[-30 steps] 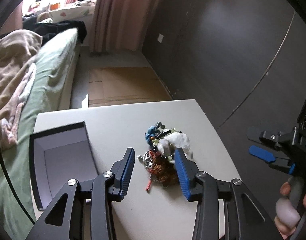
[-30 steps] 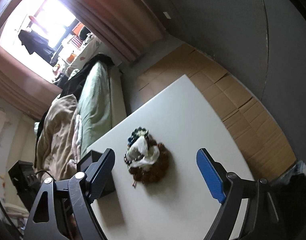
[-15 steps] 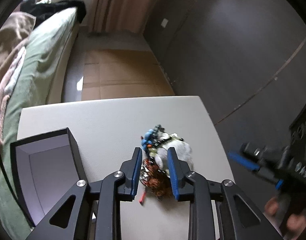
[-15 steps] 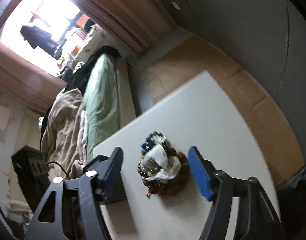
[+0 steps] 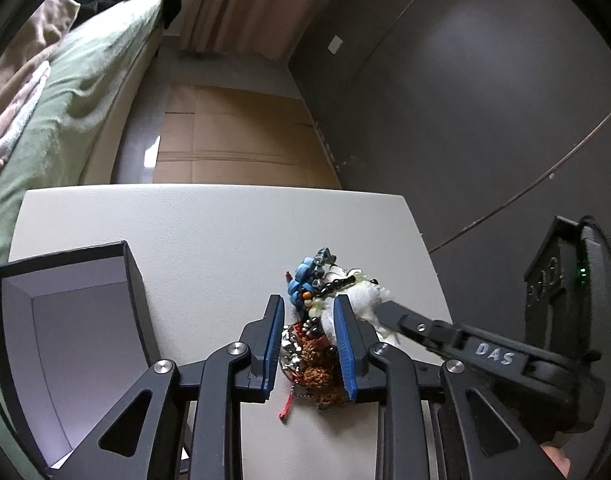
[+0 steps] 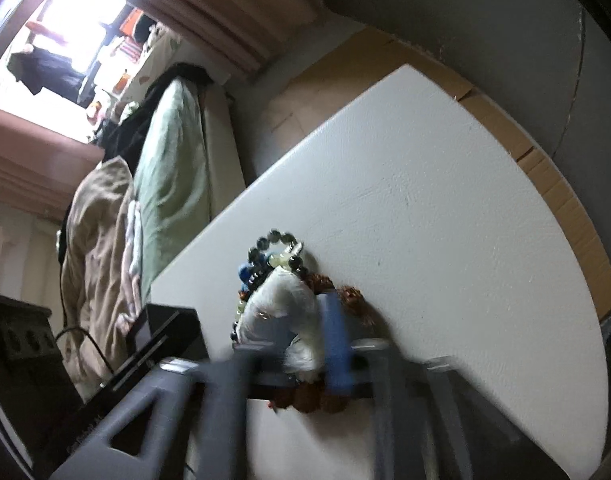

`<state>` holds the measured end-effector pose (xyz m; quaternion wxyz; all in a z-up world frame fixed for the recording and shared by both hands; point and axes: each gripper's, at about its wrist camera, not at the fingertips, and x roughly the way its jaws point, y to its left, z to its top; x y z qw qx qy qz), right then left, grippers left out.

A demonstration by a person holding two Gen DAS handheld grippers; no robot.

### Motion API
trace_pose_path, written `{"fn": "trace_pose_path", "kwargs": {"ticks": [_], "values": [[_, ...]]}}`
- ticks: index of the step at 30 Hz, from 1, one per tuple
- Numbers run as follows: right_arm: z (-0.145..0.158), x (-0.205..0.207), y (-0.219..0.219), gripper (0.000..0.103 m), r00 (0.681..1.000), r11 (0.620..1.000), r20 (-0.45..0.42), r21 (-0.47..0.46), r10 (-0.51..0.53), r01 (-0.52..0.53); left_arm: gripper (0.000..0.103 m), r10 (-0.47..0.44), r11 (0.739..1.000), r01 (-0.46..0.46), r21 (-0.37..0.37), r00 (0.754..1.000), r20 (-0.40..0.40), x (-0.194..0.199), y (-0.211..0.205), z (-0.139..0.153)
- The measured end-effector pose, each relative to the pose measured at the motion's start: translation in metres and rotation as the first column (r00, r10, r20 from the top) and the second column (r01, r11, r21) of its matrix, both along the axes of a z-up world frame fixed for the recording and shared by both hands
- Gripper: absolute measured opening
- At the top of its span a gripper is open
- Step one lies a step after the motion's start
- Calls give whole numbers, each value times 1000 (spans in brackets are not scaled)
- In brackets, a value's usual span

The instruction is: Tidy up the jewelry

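Your right gripper (image 6: 305,344) jaws have just closed, pinching the white cloth (image 6: 285,304); left gripper (image 5: 309,344) jaws narrow, clamping the jewelry pile (image 5: 313,356). Separating can begin.

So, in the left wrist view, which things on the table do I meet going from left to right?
Open black box → left gripper around the jewelry pile → right gripper coming in from the right, on the white piece.
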<state>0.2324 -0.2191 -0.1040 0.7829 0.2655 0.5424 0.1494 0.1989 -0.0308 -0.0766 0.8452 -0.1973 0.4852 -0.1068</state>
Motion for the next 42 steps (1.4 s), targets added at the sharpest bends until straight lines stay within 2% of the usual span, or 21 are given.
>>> {"fn": "trace_pose_path", "kwargs": {"ticks": [7, 12, 15, 19, 23, 24, 26, 27, 28, 33, 42], "values": [[31, -15, -9, 4, 994, 999, 108, 32, 3, -7, 27, -1, 1000, 1, 1, 1000, -3, -1, 0, -5], [42, -22, -14, 4, 991, 999, 136, 34, 7, -12, 27, 1, 1000, -1, 18, 1000, -5, -3, -3, -8], [44, -23, -18, 4, 991, 999, 131, 38, -1, -4, 27, -5, 1000, 5, 21, 1000, -7, -2, -8, -9], [38, -21, -23, 4, 995, 997, 89, -69, -34, 40, 27, -12, 999, 12, 36, 1000, -5, 0, -16, -13], [25, -14, -34, 4, 998, 998, 4, -31, -57, 57, 27, -15, 999, 15, 45, 1000, -18, 4, -21, -20], [24, -12, -35, 7, 999, 999, -4, -12, -52, 52, 27, -10, 999, 11, 41, 1000, -17, 5, -21, -21], [23, -11, -34, 32, 999, 999, 0, 3, -41, 41, 27, 1, 999, -1, 34, 1000, -8, 5, -18, -19], [23, -11, -33, 55, 999, 999, 8, 7, -41, 41, 27, 11, 1000, -11, 29, 1000, -2, 5, -15, -18], [24, -12, -32, 60, 999, 999, 22, 11, -42, 42, 27, 21, 999, -21, 25, 1000, 2, 4, -11, -17], [27, -10, -12, 60, 998, 1000, 61, -2, 3, -3, 27, 60, 998, -60, 6, 998, 15, 4, 2, -10], [19, 1, 22, 60, 993, 989, 84, -125, 86, -75, 27, 103, 995, -103, -11, 994, 39, 0, 22, 1]]}}
